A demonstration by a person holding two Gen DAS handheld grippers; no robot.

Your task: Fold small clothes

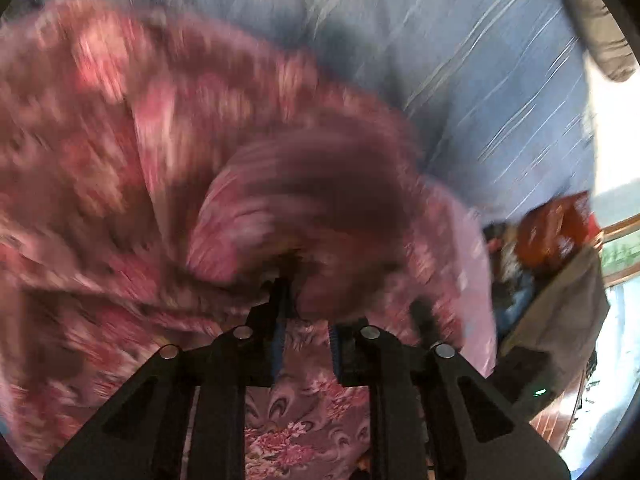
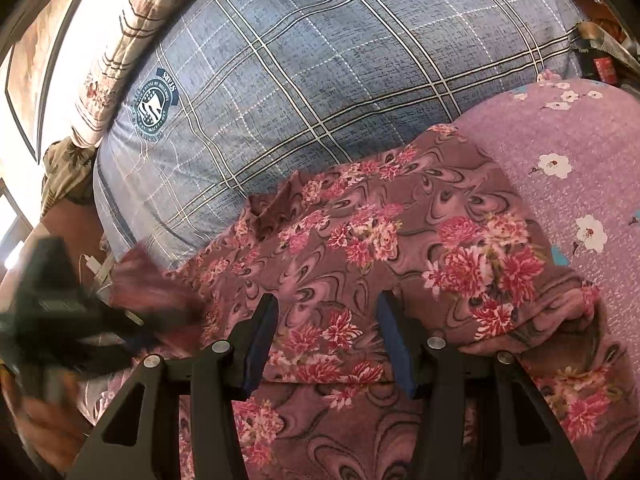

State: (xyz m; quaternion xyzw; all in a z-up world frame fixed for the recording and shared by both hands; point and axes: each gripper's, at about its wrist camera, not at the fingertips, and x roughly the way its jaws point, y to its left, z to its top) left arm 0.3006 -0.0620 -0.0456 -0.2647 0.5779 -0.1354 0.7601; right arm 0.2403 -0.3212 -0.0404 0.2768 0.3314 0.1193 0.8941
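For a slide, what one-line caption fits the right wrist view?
Right gripper, jaws apart, over a floral garment on a blue plaid sheet; blurred left gripper at its edge.

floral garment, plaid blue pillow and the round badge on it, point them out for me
floral garment (image 2: 404, 216), right wrist view, flat middle of cloth
plaid blue pillow (image 2: 320, 80), right wrist view, centre of cover
round badge (image 2: 154, 105), right wrist view, middle of emblem

The floral garment (image 2: 360, 232) is soft, matt cloth with a faint nap — mauve, printed with pink blossoms and swirls. Under it the blue checked bedcover (image 2: 320, 72) is woven cotton-like fabric, matt and slightly grainy, with a printed crest. The lilac sheet (image 2: 568, 148) beside it looks finely textured. The right gripper (image 2: 326, 340) is matt black plastic with shiny round metal bolt heads and blue rubbery pads (image 2: 394, 344) — the left gripper (image 1: 306, 336) is made alike.
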